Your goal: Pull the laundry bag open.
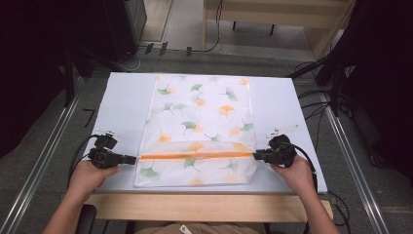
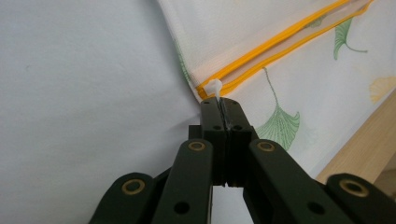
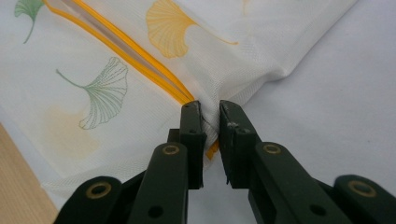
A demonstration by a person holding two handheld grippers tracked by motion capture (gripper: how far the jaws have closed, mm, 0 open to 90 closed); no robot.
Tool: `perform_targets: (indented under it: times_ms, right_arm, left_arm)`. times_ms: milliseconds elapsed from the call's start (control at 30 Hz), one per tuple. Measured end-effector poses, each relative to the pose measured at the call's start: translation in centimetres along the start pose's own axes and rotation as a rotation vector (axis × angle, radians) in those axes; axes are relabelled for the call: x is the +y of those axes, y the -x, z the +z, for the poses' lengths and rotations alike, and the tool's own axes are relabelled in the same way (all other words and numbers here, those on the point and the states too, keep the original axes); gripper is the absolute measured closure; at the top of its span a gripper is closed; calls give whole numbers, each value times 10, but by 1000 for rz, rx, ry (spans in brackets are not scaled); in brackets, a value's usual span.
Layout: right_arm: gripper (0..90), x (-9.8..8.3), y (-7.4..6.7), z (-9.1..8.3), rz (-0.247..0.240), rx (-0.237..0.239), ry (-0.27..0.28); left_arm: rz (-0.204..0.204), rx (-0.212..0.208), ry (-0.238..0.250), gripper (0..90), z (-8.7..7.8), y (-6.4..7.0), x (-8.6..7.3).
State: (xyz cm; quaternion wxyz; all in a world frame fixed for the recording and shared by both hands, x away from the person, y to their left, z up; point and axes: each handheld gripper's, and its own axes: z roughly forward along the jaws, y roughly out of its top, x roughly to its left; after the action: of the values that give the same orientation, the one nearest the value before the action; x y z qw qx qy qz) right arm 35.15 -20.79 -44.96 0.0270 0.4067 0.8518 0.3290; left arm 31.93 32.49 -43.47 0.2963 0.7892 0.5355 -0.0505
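Black jaws of the left gripper (image 2: 223,105) stand pressed together in the left gripper view, clamped on the small white zipper pull (image 2: 214,86) at the left end of the orange zipper (image 1: 195,155). At that end the two orange tapes meet directly at the pull.

Location of the work piece: a white mesh bag (image 1: 199,129) printed with green and orange leaves lies flat on the white table top (image 1: 122,97), its zipper running across the end nearest the person. In the high view the left gripper sits just beside the bag's left edge and the right gripper (image 1: 259,155) sits at the bag's right edge, both level with the zipper line.

Right gripper state: in the right gripper view the jaws stand slightly apart, with the bag's corner fabric and the right end of the zipper between them. Whether the pads press on the fabric cannot be determined; a visible gap remains on each side of the cloth.

Progress assessment:
- Done: bag laid flat and aligned; pull gripped at the left end; right gripper positioned at the opposite end.
- Zipper condition: a pale strip shows between the two orange tapes along most of the length, so the zipper appears open.
- Remaining, as judged: secure the right corner as an anchor, then draw the pull along the zipper toward the right end.
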Motion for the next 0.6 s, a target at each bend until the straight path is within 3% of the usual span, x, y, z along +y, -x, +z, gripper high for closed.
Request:
perform_targets:
  times_ms: [33,267,400,500,600]
  right_arm:
    - [813,0,1,2,7,2,-8]
    - [785,-1,-3,-1,-13,-18,8]
    - [706,-3,-2,0,-6,-8,9]
    - [615,-2,0,-3,15,-3,42]
    - [669,-1,-1,-10,4,5,114]
  left_arm:
    - [15,-2,-12,900,0,0,0]
    - [9,-5,1,899,0,0,-1]
    - [33,-8,24,869,-2,-1,-1]
    - [60,-17,68,796,-6,0,-1]
    - [89,3,106,708,-9,4,1]
